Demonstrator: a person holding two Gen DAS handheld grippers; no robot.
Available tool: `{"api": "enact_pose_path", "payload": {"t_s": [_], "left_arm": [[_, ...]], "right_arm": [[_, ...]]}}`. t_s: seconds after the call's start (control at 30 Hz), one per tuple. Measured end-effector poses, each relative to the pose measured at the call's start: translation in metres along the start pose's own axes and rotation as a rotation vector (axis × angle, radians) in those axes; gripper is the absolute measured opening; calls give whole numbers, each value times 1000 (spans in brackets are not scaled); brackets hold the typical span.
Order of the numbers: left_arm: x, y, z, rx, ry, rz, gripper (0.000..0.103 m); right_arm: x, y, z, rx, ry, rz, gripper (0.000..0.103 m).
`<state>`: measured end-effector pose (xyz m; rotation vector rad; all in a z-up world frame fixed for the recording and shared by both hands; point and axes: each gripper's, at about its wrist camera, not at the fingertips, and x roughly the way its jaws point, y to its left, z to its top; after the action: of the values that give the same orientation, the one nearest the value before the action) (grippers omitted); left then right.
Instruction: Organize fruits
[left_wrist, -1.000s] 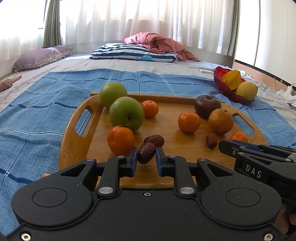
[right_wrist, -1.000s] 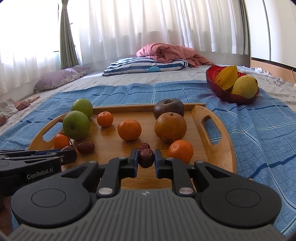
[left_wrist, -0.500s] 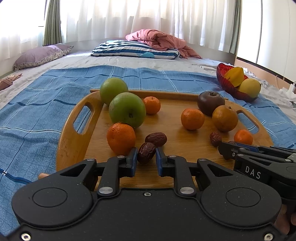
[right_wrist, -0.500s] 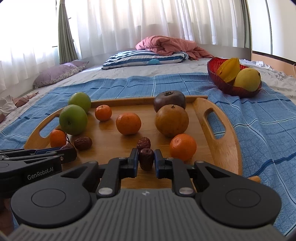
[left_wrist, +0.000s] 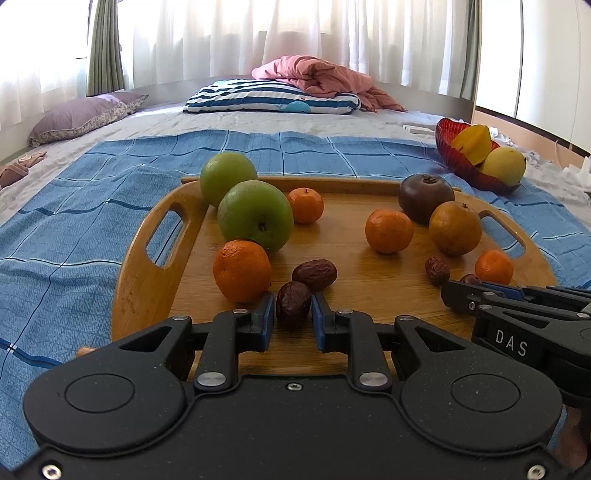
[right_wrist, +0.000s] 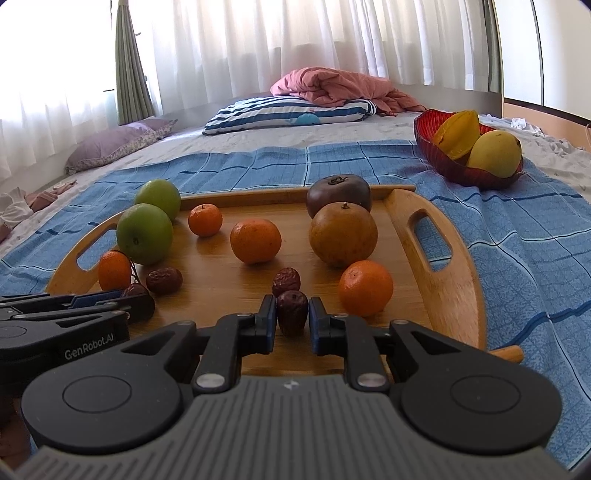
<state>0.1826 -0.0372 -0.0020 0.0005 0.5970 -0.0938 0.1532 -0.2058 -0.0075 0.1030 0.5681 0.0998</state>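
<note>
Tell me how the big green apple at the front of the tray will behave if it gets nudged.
The green apple looks round and smooth, so it would probably roll across the flat wooden tray. It sits very close to an orange, which it may well shove along. It seems heavy beside the dates, and too wide for an easy grip.

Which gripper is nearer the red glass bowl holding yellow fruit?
Right. The right gripper works at the wooden tray's end nearest the red glass bowl; the left gripper is at the tray's opposite end, beside the green apples.
</note>
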Motion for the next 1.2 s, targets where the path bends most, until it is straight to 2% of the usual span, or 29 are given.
{"api": "enact_pose_path", "payload": {"t_s": [0.1, 0.17, 0.2, 0.23, 0.3, 0.33, 0.43, 0.63, 0.87, 1.1, 1.2], "left_arm": [[0, -1, 0, 1, 0, -1, 23], [0, -1, 0, 3, 1, -8, 36], [0, -1, 0, 2, 3, -8, 47], [1, -1, 0, 2, 5, -4, 49], [1, -2, 0, 8, 6, 5, 50], [1, -2, 0, 9, 6, 7, 51], [0, 0, 0, 6, 9, 8, 54], [-1, 1, 0, 0, 9, 11, 59], [-8, 5, -2, -11, 6, 11, 65], [-20, 12, -2, -20, -15, 10, 74], [-25, 12, -2, -19, -26, 10, 82]], "right_arm": [[0, 0, 0, 2, 0, 1, 25], [0, 0, 0, 2, 0, 1, 25], [0, 0, 0, 1, 0, 1, 26], [0, 0, 0, 1, 0, 0, 26], [0, 0, 0, 0, -1, 1, 28], [0, 0, 0, 0, -1, 1, 36], [0, 0, 0, 0, -1, 0, 40], [-3, 0, 0, 4, -13, -3, 60], [-9, 1, -2, -8, -35, -8, 69], [-16, 0, -2, -6, -62, -12, 76], [-19, -1, -2, -5, -68, -13, 77]]}}
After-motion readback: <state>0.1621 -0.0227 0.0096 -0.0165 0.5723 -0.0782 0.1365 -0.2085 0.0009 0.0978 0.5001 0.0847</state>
